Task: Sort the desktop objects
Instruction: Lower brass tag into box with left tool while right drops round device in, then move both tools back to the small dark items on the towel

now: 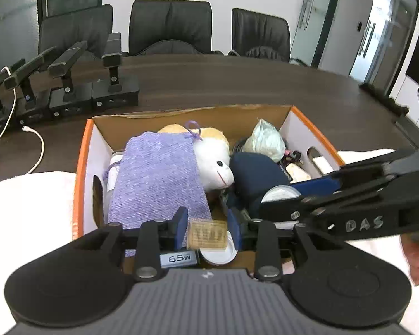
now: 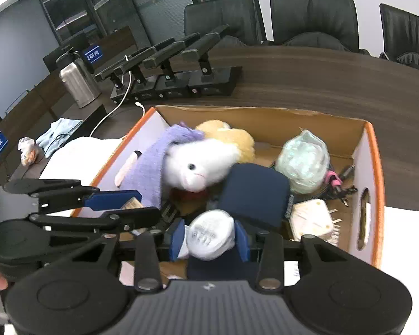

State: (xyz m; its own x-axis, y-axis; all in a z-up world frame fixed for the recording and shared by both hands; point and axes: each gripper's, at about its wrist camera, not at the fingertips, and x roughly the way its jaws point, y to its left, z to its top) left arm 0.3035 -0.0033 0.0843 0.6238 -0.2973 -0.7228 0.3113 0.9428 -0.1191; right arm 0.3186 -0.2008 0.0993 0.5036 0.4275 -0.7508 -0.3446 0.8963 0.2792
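In the middle of both views sits an open cardboard box with orange rims and white outer walls (image 1: 82, 150), its plain brown inside crowded with soft and hard things, on a dark wood-grain table (image 1: 237, 81). In the left wrist view the left gripper (image 1: 208, 230) fills the lower centre, its blue-padded fingers standing narrowly apart on either side of a small tan rectangular block with a stamped, grainy face (image 1: 208, 234); whether the pads actually press on it I cannot tell. Just below that block lie a round white plastic lid (image 1: 218, 254) and a grey oblong charger marked 65W (image 1: 178, 258). Above them, left of centre, a lilac loosely woven drawstring pouch (image 1: 159, 178) drapes over a fluffy white plush animal with a yellow fleece body (image 1: 215, 164); to the right are a rounded navy fabric case (image 1: 257, 173) and a crinkled pale green plastic bag (image 1: 265, 139). In the right wrist view the right gripper (image 2: 209, 240), at lower centre, has its blue pads either side of a domed white container with embossed writing (image 2: 209, 234), close against it, though a firm grip is not certain. A cream ribbed plug adapter (image 2: 312, 217) lies at lower right, a brushed steel kettle (image 2: 78, 83) at upper left, and a row of black angular stands on boxy bases (image 2: 181, 69) along the table behind.
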